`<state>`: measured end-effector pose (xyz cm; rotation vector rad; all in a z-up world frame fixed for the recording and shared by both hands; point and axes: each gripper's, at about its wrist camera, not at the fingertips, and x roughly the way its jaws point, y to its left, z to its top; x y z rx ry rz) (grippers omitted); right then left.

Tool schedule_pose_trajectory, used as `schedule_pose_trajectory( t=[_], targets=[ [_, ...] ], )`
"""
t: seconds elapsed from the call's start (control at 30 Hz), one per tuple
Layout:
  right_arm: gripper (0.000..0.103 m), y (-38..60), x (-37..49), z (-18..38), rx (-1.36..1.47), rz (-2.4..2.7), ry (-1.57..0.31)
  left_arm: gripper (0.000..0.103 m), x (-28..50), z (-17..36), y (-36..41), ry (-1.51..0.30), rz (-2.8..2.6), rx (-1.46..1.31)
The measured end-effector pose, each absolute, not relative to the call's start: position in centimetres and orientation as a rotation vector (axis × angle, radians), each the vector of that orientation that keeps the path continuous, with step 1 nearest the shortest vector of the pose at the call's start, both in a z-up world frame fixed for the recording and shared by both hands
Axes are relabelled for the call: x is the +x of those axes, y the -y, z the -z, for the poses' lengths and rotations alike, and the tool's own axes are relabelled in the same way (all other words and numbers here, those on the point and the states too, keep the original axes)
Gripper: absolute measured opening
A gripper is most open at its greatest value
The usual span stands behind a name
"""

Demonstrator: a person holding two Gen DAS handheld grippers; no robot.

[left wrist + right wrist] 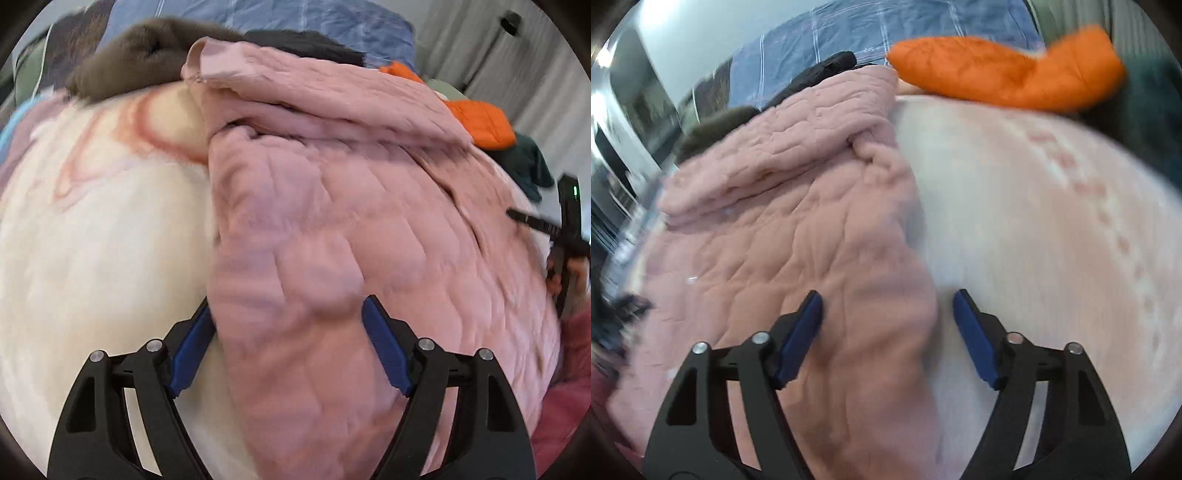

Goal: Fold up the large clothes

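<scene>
1. Left wrist view, closest in: the left gripper has its blue pads spread wide, and a fold of the pink quilted garment sits in the gap between them. The pad at 7 o'clock looks right up against the fabric edge, the one at 5 o'clock lies over it, but neither is pinching. So open, not gripping.
2. Same view, the garment fills the middle and runs up to 12 o'clock, with a flap folded over near the top. It lies on a cream blanket with reddish markings that covers everything from 7 to 10 o'clock.
3. Further back there's a brown furry item at 11 o'clock, an orange puffy piece at 2 o'clock, and blue checked bedding at 12.
4. At 3 o'clock a black tool shows at the frame edge, pretty blurry.
5. Right wrist view, closest in: the right gripper also stands spread apart, with the garment's edge between its pads. Nothing is clamped.
6. Here the pink garment spreads from 6 to 10 o'clock, with the pale blanket from 1 to 5.
7. Far end: the orange piece at 1 o'clock and the blue bedding at 12.
</scene>
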<state>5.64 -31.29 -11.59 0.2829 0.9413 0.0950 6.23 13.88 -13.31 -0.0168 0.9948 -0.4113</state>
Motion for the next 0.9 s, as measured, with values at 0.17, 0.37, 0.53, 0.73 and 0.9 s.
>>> schedule_pose_trajectory(
  t=[0.17,0.37,0.53,0.73,0.9],
  targets=[
    [0.056,32.5,1.2,12.0,0.427,-0.214,-0.978,0.078,2.5,13.3,-14.6,-0.999,0.501,-0.118],
    [0.049,33.9,-4.1,12.4,0.544,-0.266,-0.973,0.044,-1.8,13.6,-16.3,-0.981,0.516,-0.299],
    [0.048,34.4,-7.1,12.5,0.602,-0.332,-0.931,0.041,-4.2,13.2,-17.0,-0.954,0.508,-0.336],
    [0.011,34.6,-7.0,11.0,0.680,-0.325,-0.848,0.016,-2.6,12.8,-16.0,-0.991,0.458,-0.328],
    [0.009,36.1,-8.6,4.7,0.674,-0.307,-0.672,0.009,-5.3,3.6,-16.3,-0.720,0.470,-0.323]
  ],
)
